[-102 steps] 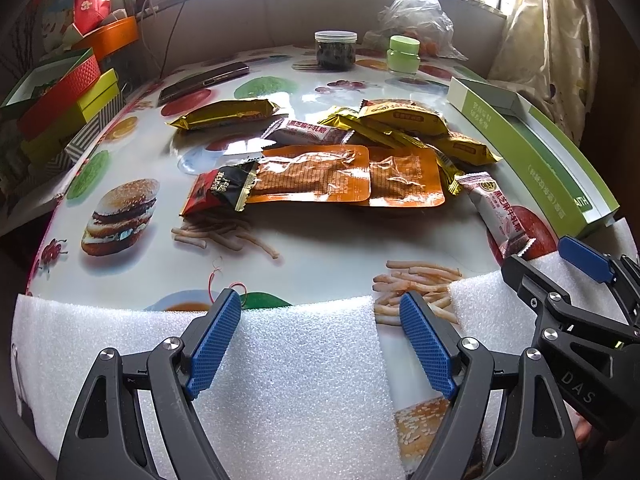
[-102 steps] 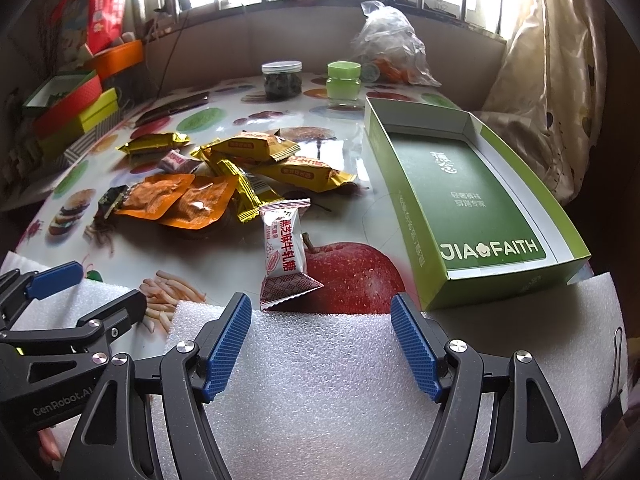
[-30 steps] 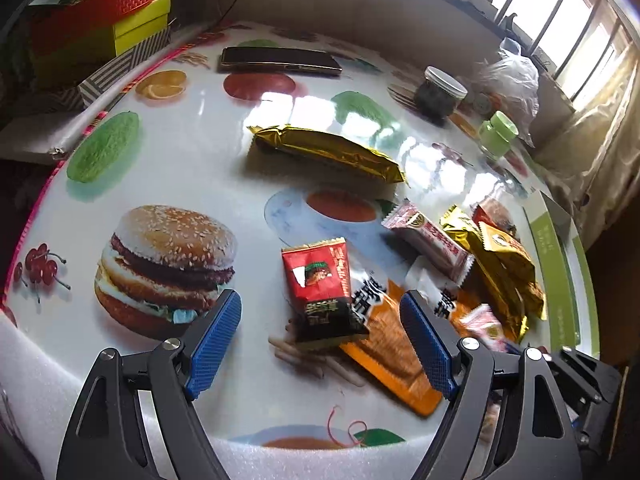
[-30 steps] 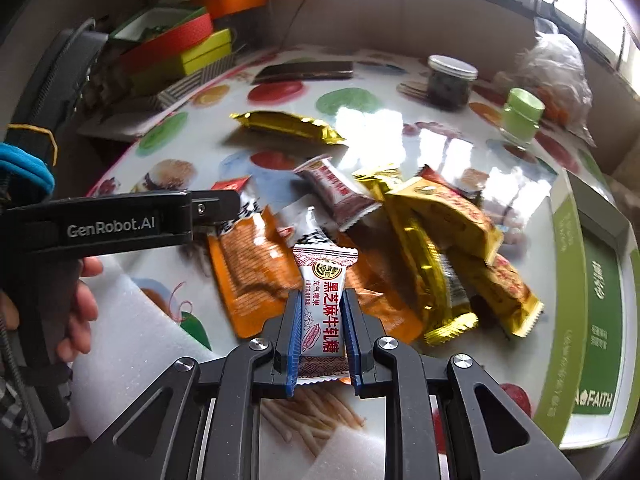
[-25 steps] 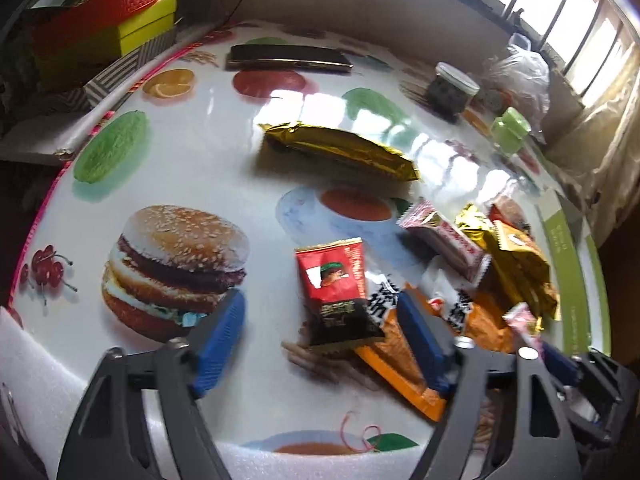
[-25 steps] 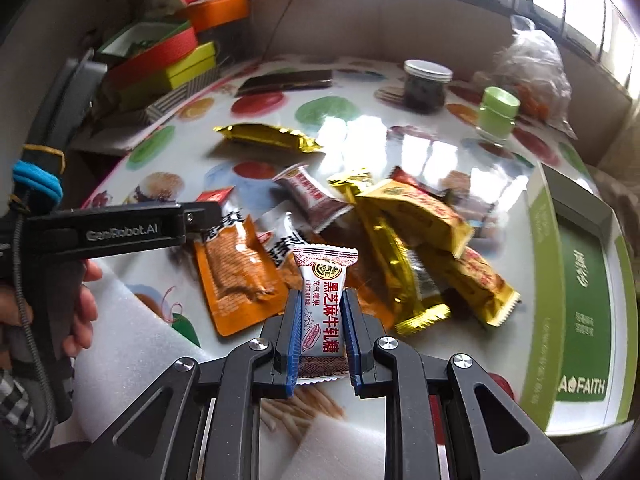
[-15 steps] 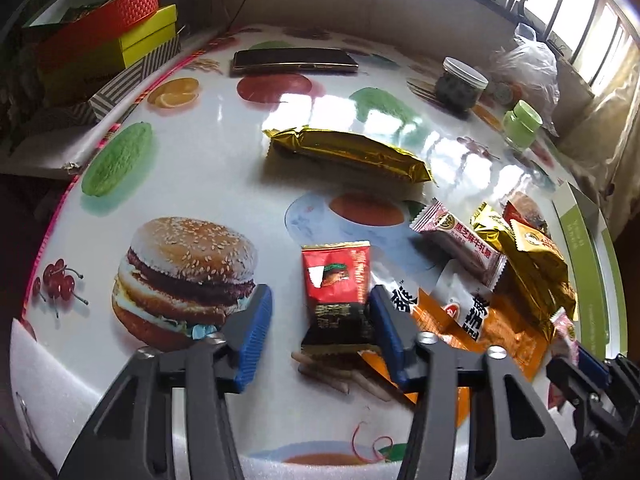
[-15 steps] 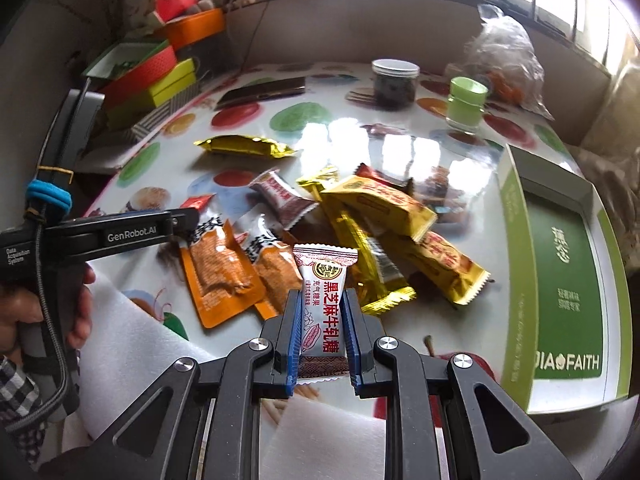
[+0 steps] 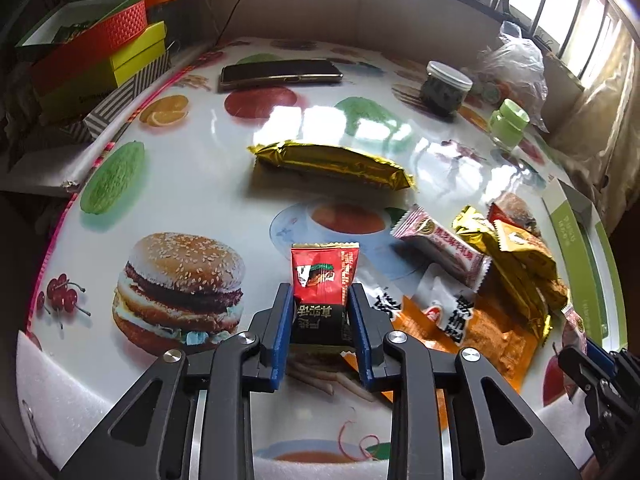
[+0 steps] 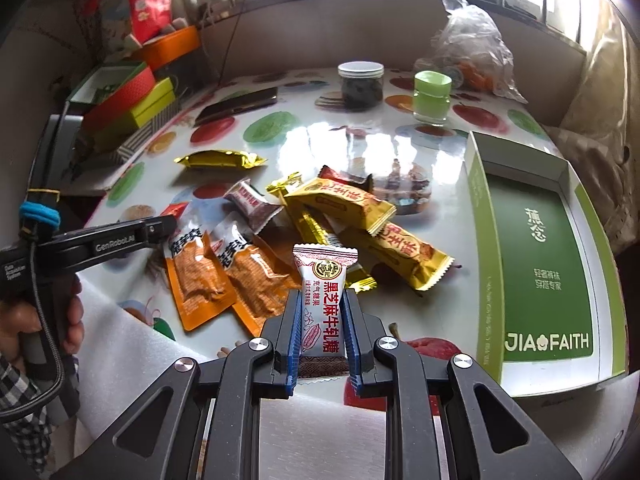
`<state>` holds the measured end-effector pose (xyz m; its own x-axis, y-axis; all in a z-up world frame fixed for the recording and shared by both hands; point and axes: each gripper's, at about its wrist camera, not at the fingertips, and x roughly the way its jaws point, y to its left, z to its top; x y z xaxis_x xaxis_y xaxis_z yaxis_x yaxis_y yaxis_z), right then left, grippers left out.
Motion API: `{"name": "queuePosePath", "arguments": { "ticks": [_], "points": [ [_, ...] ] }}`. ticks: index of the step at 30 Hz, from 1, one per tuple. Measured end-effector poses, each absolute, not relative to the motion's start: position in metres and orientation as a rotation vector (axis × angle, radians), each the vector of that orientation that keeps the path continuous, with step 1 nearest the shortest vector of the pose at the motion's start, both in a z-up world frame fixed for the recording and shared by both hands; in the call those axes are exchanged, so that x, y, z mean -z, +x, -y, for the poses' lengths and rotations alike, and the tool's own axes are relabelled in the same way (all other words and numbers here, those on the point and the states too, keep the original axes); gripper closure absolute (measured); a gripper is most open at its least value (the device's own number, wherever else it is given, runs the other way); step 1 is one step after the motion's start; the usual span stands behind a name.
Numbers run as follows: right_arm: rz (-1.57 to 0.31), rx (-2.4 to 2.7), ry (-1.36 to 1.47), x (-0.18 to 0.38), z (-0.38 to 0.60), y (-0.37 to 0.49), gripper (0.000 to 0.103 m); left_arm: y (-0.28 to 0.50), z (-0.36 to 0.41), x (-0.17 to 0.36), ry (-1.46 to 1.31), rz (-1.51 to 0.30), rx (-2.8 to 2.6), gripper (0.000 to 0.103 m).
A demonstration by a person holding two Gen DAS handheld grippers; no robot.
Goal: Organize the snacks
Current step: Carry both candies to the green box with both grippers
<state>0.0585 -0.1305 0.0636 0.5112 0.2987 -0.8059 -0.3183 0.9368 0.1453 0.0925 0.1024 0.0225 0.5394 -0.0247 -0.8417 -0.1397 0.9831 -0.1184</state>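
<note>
My left gripper (image 9: 322, 312) is shut on a red and black snack packet (image 9: 324, 280) low over the table. My right gripper (image 10: 320, 320) is shut on a white and red candy packet (image 10: 323, 292), held above the table's front edge. A pile of snacks lies mid-table: two orange packets (image 10: 224, 272), yellow bars (image 10: 344, 200) and a pink-white candy (image 10: 252, 202). A gold bar (image 9: 330, 162) lies apart, further back. The open green box (image 10: 536, 248) stands at the right. The left gripper also shows in the right wrist view (image 10: 166, 222).
A dark jar (image 10: 361, 85), a small green jar (image 10: 431, 96) and a plastic bag (image 10: 472, 48) stand at the back. A phone (image 9: 280, 73) lies at the back left. Stacked coloured boxes (image 9: 100, 52) sit off the left edge. White foam sheets (image 9: 56, 392) line the front.
My left gripper has closed from wide open onto the red and black packet. My right gripper, still holding the candy, has swung right toward the green box.
</note>
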Motion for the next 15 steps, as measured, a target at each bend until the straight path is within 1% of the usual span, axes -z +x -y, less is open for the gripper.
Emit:
{"name": "queuePosePath", "arguments": {
  "ticks": [15],
  "points": [
    [-0.902,-0.264,0.065,-0.086,0.178,0.058,0.084,0.091,-0.042,-0.067,-0.103,-0.924,0.088,0.074]
  ]
}}
